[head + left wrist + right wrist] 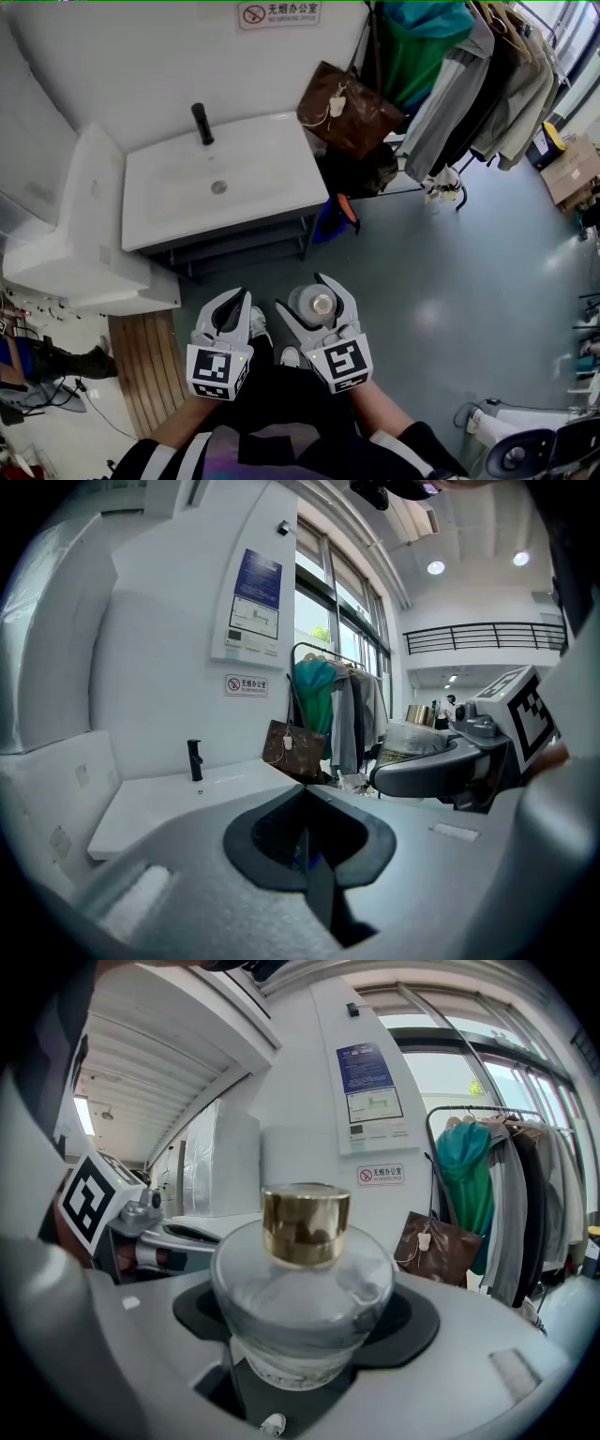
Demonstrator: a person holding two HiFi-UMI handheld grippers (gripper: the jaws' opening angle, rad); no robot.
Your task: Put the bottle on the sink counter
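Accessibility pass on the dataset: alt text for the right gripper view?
The right gripper is shut on a round clear glass bottle with a gold cap. Behind it are a white wall, a brown handbag and hanging clothes.

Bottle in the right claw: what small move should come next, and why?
Probably carry it forward and up toward the sink counter. The right gripper is shut on the bottle, gold cap up, but it hangs over the floor, short of the counter's front edge. The grip looks secure, so only the approach remains.
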